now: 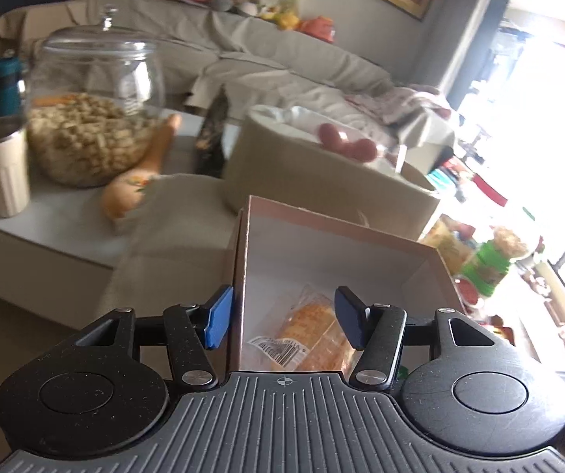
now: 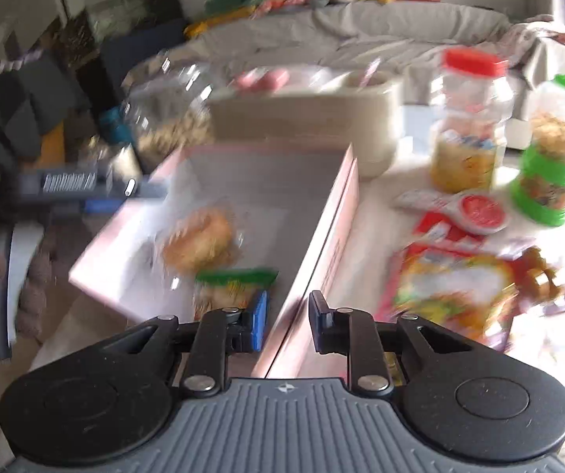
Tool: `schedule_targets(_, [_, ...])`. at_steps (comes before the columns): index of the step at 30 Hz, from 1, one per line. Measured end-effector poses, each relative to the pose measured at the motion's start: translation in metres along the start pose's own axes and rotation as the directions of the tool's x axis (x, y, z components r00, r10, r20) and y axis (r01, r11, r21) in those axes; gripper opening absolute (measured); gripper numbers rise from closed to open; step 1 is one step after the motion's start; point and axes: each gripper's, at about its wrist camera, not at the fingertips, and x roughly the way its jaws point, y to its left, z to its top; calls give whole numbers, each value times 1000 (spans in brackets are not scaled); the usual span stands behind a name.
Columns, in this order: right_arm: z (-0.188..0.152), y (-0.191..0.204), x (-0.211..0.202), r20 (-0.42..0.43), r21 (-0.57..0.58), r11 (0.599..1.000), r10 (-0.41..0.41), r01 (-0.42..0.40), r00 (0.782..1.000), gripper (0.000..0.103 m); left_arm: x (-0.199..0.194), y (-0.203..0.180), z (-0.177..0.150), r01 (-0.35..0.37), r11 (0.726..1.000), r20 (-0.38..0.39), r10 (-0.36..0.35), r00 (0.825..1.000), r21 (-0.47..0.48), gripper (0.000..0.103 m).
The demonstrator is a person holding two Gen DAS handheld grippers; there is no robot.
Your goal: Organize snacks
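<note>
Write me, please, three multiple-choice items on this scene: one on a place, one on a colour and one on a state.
1. Where does the wrapped bun lie?
A. inside the open box
B. in the glass jar
C. on the sofa

2. What colour is the lid of the clear jar beside the green-labelled one?
A. blue
B. red
C. black

3. In what state is the left gripper?
A. shut on the bun
B. shut on nothing
C. open, astride the box's wall

Key: 1 A, the bun rests on the box floor; 2 B, its cap is bright red; 3 C, one blue pad is outside the wall, the other inside.
</note>
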Motion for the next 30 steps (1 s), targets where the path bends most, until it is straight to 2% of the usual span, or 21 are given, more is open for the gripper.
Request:
schedule_targets(2, [15, -25, -5, 28, 54, 997, -54, 52, 998, 60, -1, -6, -3, -3, 1000, 28, 3, 1000, 3, 61])
schedule_targets(4, [35, -50, -2, 40, 102, 985, -146, 141, 989, 68, -10, -13, -6, -16, 1000, 65, 16, 998, 11, 61])
schedule_targets(7, [64, -96, 24, -37, 204, 952, -228, 230, 973, 68, -31, -26, -10, 2, 1000, 117, -4, 993, 20, 61])
schedule_targets(9, [74, -128, 42, -69, 312, 924, -213, 223, 975, 68, -46, -37, -16, 47, 999, 116, -50, 992, 23, 61])
schedule_targets(12, [79, -156, 70, -100, 407, 881, -219, 241, 971, 68, -67, -58, -30, 152, 986, 64, -156, 986, 64, 61])
schedule_targets(15, [76, -165, 95, -150, 386, 876, -249, 289, 957, 69, -76, -81, -50, 249, 962, -27, -248, 968, 114, 61])
schedule_targets(16, [76, -162, 96, -132, 359, 888, -255, 286, 958, 67, -76, -88, -57, 280, 953, -65, -274, 959, 119, 61])
schedule_targets(18, [74, -153, 92, -127, 301, 919, -227, 255, 966, 46, -73, -98, -70, 325, 938, -128, -310, 942, 117, 60])
schedule_targets(19, [71, -148, 86, -127, 280, 935, -188, 217, 974, 29, -69, -104, -78, 342, 932, -158, -323, 933, 117, 60])
schedule_targets(20, [68, -144, 79, -136, 266, 941, -178, 209, 975, 20, -65, -108, -86, 354, 928, -188, -330, 925, 116, 60])
schedule_targets(23, [50, -133, 54, -142, 217, 959, -155, 184, 978, 4, -46, -114, -106, 355, 930, -256, -323, 911, 91, 60])
schedule_targets(24, [44, -128, 43, -144, 205, 962, -151, 178, 978, 0, -40, -115, -111, 353, 933, -274, -320, 907, 78, 60])
schedule_targets(27, [24, -115, 10, -126, 194, 973, -101, 125, 987, 0, -29, -121, -123, 357, 932, -311, -323, 894, 56, 59])
schedule_targets(30, [18, -108, -19, -120, 166, 983, -62, 82, 991, 0, -24, -127, -128, 351, 935, -322, -316, 892, 55, 59])
